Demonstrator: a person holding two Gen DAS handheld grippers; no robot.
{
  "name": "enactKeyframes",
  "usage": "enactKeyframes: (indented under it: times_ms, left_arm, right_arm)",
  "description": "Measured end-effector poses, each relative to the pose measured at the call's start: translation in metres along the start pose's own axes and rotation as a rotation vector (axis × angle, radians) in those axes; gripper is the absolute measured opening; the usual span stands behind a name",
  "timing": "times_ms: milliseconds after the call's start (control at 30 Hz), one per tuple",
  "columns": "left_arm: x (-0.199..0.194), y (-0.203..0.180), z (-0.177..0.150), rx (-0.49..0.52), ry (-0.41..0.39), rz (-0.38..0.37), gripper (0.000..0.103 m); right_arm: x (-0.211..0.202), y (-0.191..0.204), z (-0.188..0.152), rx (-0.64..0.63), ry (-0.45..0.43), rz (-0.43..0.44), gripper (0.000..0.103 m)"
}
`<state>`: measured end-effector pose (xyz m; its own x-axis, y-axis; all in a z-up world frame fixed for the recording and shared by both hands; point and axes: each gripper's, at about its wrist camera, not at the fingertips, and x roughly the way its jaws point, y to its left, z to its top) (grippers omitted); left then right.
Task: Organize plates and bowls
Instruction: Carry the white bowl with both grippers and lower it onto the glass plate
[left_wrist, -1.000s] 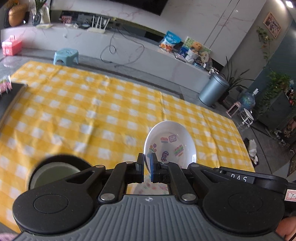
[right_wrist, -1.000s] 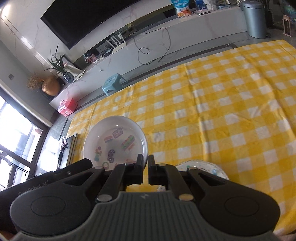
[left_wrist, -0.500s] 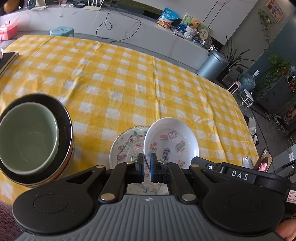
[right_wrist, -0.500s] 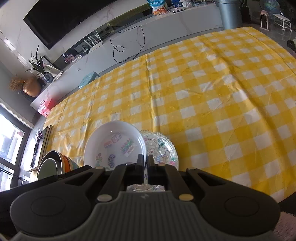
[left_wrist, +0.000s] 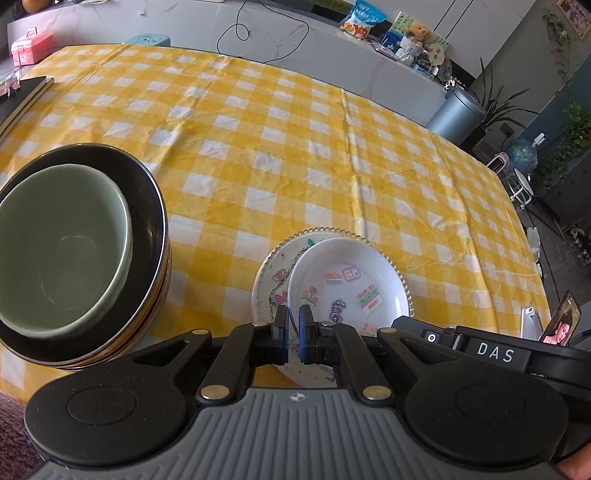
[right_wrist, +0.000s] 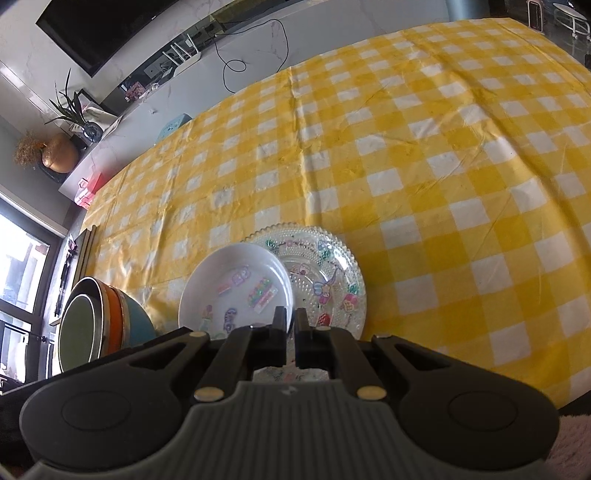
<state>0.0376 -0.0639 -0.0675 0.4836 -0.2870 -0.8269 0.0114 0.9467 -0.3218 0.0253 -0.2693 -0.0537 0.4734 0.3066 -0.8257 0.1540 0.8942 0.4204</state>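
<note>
A white sticker bowl (left_wrist: 347, 284) (right_wrist: 236, 288) is held by its near rim in both grippers, over a clear beaded glass plate (left_wrist: 275, 275) (right_wrist: 325, 280) on the yellow checked tablecloth (left_wrist: 295, 147). My left gripper (left_wrist: 293, 328) is shut on the bowl's left rim. My right gripper (right_wrist: 290, 330) is shut on its right rim. A stack of bowls, green bowl (left_wrist: 55, 251) on top inside a black one (left_wrist: 147, 192), stands at the left; it also shows in the right wrist view (right_wrist: 96, 325).
A dark notebook (left_wrist: 22, 96) lies at the far left table edge. A phone on a stand (left_wrist: 559, 325) is at the right near edge. Beyond the table are a stool (left_wrist: 149, 38), a bin (left_wrist: 458, 114) and a long counter.
Both grippers have lowered the white bowl toward the glass plate. The stack of bowls has come into fuller view at the left.
</note>
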Motion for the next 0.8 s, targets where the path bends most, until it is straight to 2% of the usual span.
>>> enactKeyframes:
  times_ms: [467, 800]
  left_arm:
    - [0.015, -0.002, -0.001, 0.046, 0.014, 0.0, 0.005]
    - [0.025, 0.003, 0.0, 0.038, 0.033, -0.006, 0.005]
  right_arm:
    - [0.016, -0.001, 0.003, 0.01, 0.044, -0.057, 0.002]
    - [0.026, -0.001, 0.002, 0.012, 0.07, -0.083, 0.002]
